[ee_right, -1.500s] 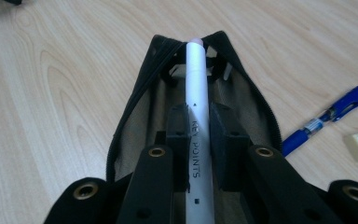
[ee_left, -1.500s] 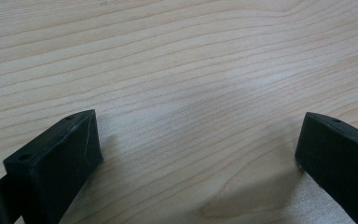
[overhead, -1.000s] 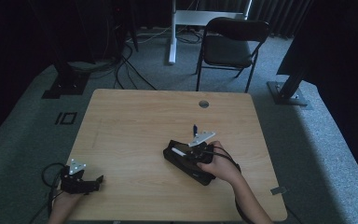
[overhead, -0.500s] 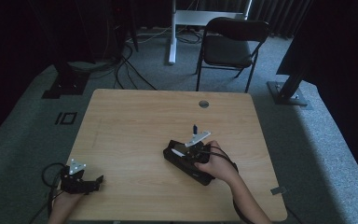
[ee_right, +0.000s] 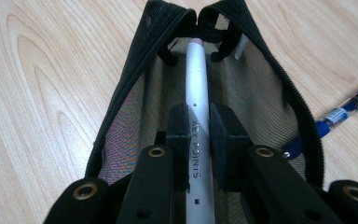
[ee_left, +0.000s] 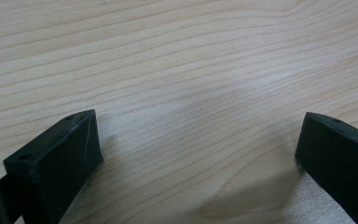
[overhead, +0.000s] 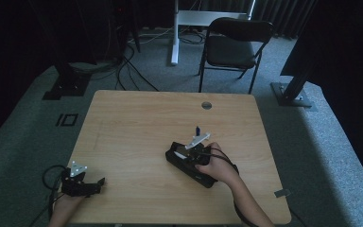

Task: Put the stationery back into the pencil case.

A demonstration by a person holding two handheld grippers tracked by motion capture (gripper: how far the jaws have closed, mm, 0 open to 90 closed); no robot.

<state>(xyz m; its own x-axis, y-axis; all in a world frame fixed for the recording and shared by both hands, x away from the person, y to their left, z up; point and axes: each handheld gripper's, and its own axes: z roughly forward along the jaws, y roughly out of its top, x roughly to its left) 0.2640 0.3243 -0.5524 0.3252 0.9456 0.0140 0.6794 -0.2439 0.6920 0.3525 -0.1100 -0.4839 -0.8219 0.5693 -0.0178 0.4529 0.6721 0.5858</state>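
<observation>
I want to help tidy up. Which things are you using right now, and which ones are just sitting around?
In use:
- white pen, held in the right gripper
- black pencil case, open, with the pen going into it

Just lying about:
- blue pen on the table beside the case
- left gripper, jaws open over bare wood
- black chair behind the table

The worktop (overhead: 137,123) is pale wood with wavy grain lines. The pencil case (ee_right: 135,121) is black mesh with a black zip edge. The marker (ee_right: 199,93) is white with dark lettering. The pen (ee_right: 349,109) beside it is blue.
</observation>
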